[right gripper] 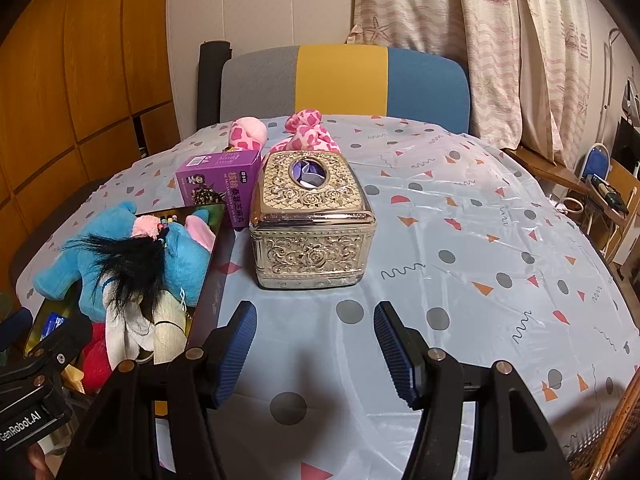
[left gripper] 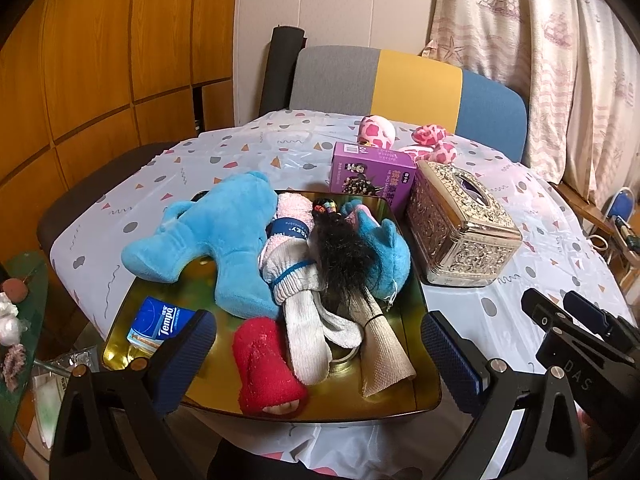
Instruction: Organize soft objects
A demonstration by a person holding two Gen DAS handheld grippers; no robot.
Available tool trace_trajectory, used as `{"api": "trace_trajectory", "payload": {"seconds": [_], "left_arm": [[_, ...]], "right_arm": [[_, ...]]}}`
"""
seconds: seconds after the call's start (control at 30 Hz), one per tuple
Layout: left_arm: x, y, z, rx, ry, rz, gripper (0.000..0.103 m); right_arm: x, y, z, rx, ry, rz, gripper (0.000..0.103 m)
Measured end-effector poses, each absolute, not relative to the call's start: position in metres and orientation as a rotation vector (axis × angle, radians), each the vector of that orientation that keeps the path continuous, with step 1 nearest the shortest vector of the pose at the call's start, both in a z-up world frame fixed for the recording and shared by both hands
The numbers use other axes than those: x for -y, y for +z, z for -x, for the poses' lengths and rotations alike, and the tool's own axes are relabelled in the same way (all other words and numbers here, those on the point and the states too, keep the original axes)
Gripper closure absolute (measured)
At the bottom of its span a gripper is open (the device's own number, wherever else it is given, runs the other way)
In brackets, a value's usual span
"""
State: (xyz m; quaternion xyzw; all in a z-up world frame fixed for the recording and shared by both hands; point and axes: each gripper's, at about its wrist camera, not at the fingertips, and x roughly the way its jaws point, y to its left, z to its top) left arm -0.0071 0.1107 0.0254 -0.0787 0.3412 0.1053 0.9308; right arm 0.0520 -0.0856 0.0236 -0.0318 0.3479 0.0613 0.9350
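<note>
While both my claws hang open and empty over the near edge of the surface (right gripper: 480, 240), the heap I have to sort sits in the gold tray (left gripper: 424, 304) at the near left, straight ahead of my left claw (left gripper: 316, 344). My right claw (right gripper: 314, 344) faces bare tablecloth with the ornate gold tissue box (right gripper: 312, 216) beyond it, so my left hand is plainly the nearer one to the pile; from the right claw the tray lies off to the left.

Largest in the tray is the blue plush toy (left gripper: 224, 236), sprawled across the left and far part with one limb hanging over the left rim. Beside it, near the middle, a tuft of black hair (left gripper: 344, 256) covers a second blue plush piece (left gripper: 388, 252). A white sock bundle (left gripper: 300, 312) and a beige cloth roll (left gripper: 380, 348) run near-to-far, their long axes roughly in line with my left claw's reach. The red fluffy sock (left gripper: 266, 364) lies the same way, between my left claw's fingers but touched by neither; I judge it the easiest first pick.

Far behind the purple box (left gripper: 370, 172), a pink spotted plush (left gripper: 400, 136) lies outside the tray.

Readable writing: "Tempo" on the blue tissue pack (left gripper: 160, 322) at the tray's near left corner; "GenRobot.AI" on the left claw's body in the right view; "DAS" on the right claw's body in the left view. The purple box carries Chinese print I cannot make out.
</note>
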Motion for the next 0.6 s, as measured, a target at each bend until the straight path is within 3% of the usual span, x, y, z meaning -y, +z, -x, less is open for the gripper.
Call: {"api": "trace_trajectory", "payload": {"seconds": [0.6], "left_arm": [[-0.1107,0.0232,0.0071,-0.711,0.214,0.165,0.000]], "right_arm": [[0.0855,0.0230,-0.0521,-0.712,0.126,0.064,0.041]]}}
